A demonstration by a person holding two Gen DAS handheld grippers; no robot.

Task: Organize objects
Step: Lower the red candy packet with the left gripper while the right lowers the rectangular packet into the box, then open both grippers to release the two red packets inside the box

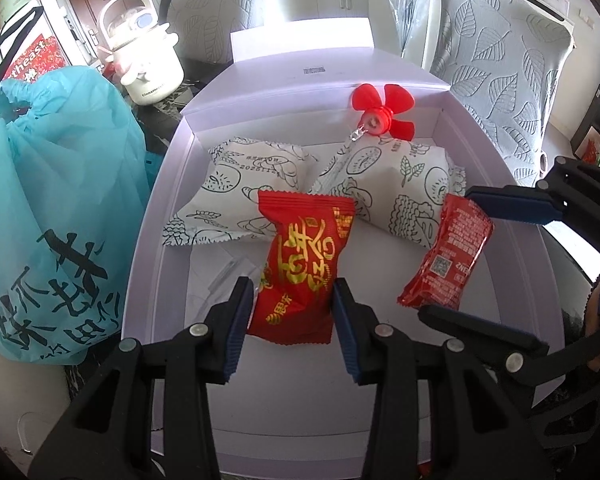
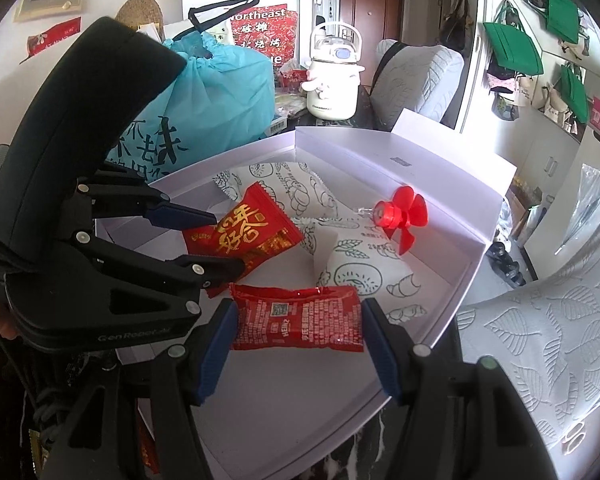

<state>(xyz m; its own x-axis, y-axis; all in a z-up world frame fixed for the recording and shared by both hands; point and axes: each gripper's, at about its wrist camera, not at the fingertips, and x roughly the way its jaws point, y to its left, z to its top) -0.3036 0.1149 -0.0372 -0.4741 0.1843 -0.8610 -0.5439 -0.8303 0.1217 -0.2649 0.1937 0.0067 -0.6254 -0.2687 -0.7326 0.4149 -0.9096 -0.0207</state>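
Red snack packet [image 1: 300, 268] lies in white box [image 1: 160, 216], between left claw [image 1: 292, 328] fingers, wide open, not gripping. Right claw [image 2: 300, 344] likewise straddles ketchup sachet [image 2: 300, 316]. Close squarely mid-packet; avoid 2 white pouches [image 1: 236, 192] behind.

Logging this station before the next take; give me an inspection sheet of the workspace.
Surface: white box tray, dark tabletop beneath.
Job's things: red snack packet; red sauce sachet; two white printed pouches; red propeller toy.
Clutter: blue plastic bag, white kettle.
Grippers: left hand-held gripper open astride snack packet; right hand-held gripper open astride sachet.
Cables: nothing seen.
Surroundings: leaf-pattern chair covers, green tote bags.
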